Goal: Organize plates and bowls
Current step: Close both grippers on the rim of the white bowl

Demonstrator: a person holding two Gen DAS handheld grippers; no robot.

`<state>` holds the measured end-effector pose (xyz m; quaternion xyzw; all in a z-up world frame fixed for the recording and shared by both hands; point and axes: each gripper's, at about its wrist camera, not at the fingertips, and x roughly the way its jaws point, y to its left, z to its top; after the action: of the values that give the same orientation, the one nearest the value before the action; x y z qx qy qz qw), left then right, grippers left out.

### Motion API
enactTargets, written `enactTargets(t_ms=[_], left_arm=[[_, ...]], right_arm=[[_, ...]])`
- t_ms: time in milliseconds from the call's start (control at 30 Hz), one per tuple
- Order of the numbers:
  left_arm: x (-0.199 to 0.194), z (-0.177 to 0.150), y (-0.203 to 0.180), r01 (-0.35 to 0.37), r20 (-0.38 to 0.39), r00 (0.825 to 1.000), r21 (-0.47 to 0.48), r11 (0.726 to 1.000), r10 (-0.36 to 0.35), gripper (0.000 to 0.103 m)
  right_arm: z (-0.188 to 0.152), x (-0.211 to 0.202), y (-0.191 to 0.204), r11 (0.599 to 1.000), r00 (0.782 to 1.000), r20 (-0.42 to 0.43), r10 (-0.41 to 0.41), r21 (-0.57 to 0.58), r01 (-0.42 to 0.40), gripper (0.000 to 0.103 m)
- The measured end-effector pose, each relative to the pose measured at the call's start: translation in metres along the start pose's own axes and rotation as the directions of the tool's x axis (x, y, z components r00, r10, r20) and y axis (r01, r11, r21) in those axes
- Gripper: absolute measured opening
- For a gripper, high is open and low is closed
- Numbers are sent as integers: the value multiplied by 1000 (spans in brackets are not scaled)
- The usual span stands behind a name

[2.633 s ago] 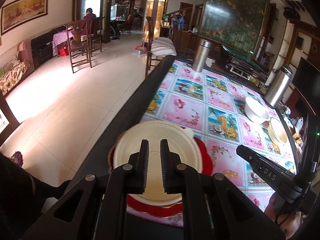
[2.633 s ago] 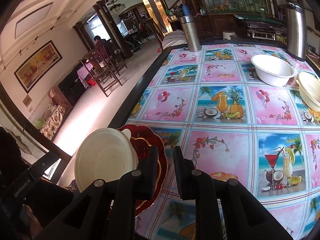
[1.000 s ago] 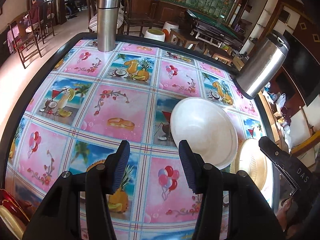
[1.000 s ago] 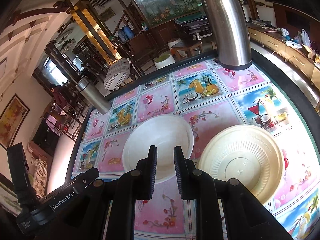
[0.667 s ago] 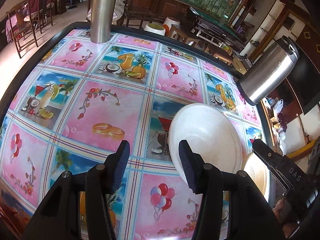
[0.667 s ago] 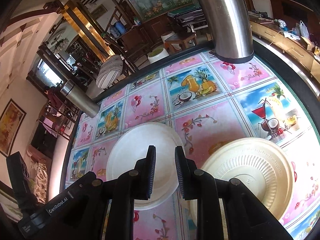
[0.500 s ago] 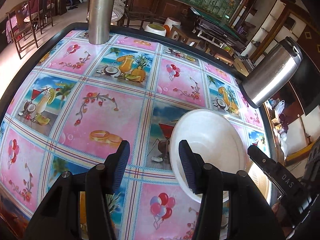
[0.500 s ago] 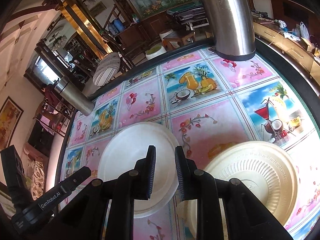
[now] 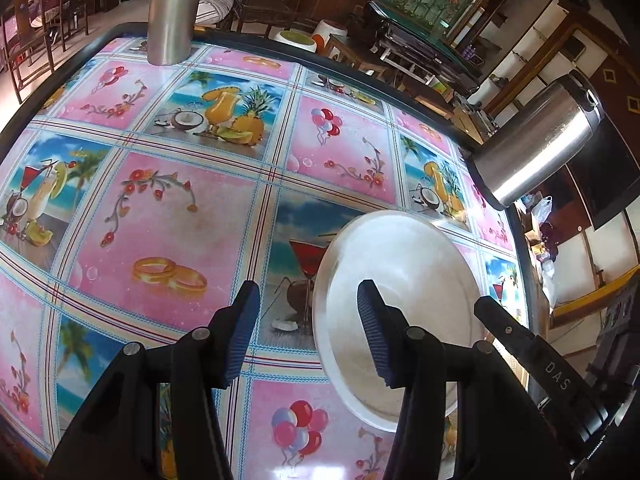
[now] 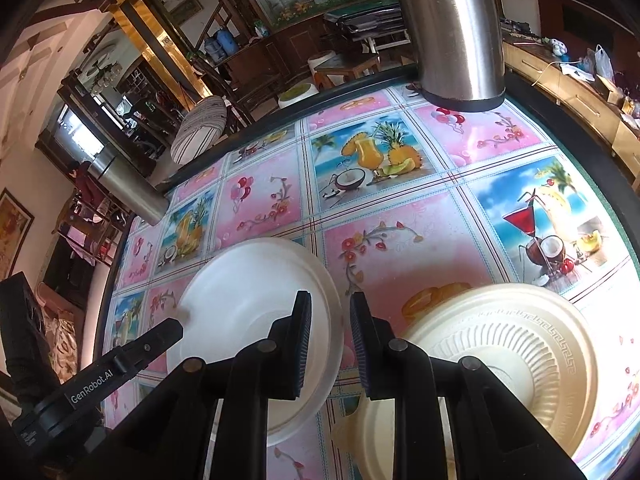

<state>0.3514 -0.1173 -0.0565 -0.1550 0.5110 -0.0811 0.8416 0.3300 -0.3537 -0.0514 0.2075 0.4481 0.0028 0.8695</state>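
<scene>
Left wrist view: the left gripper point(image 9: 306, 332) hung over the table point(image 9: 168, 208) with its jaws spread and nothing between them. The white bowl point(image 9: 404, 280) sat upright on the tablecloth, ahead and to the right of the claw. The right finger point(image 9: 374, 332) overlapped the bowl's near-left part in the picture and the left finger stood over bare cloth, so the bowl's left rim lay in the gap line but off centre. Whether the right finger touched the bowl could not be told. The bowl was round, so no long axis mattered. A steel flask point(image 9: 536, 140) stood at the far right edge, another steel flask point(image 9: 172, 8) at the far left. The right gripper's body came in at lower right.

Right wrist view: the right gripper point(image 10: 326, 336) had its jaws narrowly parted, holding nothing. The white bowl point(image 10: 248, 304) lay left of the claw, its right rim seen running under the left finger point(image 10: 298, 344). The cream plate point(image 10: 516, 364), ribbed with a patterned rim, lay to the right, its near-left edge partly hidden behind the right finger. Bowl and plate stood near each other but apart. The gap between the fingers pointed at the cloth between the two. The left gripper's body showed at lower left.

Judgement: both claws were about equally near the bowl. The left needed a shift right to straddle its rim, the right a small shift left.
</scene>
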Motion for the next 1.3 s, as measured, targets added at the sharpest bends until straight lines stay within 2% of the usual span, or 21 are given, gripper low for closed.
enactTargets(t_ms=[333,467,800,833,900,933,1000,1133,1167,1300], left_arm=[[1,-2,-3,16,-4,1000,13,1000,-16,49],[6,-2,-2,54,-35,998,10,998,-53,49],[3,-2,-2,64,-18,998,17,998,-63,49],[3,-2,-2,62,-16,998,19,998,-62,47],[4,-2,-2,60,-16,998,24,998,-60,35],[4,-2,-2,60,-17,998,24,998,-60,33],[5,-2,-3,51,-16,999,32,998,-51,22],[5,-2,-2,48,-12,999,37,998,-48,16],[4,-2,-2,46,-8,999,39,998,-46,12],[4,-2,-2,43,-4,999,44,998,-43,8]], right_arm=[[-2,4,0,1000,1000,-18,18,9,-18,23],[-3,7,-1,999,999,-36,33,19,-32,23],[-5,10,-1,999,999,-42,30,27,-29,23],[-5,10,0,999,999,-41,30,25,-29,23],[-5,11,-1,999,999,-39,26,26,-25,23],[-5,11,-1,999,999,-38,26,27,-25,23],[-5,11,-1,999,999,-38,24,26,-23,21],[-6,13,-1,1000,999,-39,18,26,-17,18],[-6,13,-1,1000,999,-37,15,25,-14,17],[-6,11,-1,1000,1000,-31,7,26,-6,12]])
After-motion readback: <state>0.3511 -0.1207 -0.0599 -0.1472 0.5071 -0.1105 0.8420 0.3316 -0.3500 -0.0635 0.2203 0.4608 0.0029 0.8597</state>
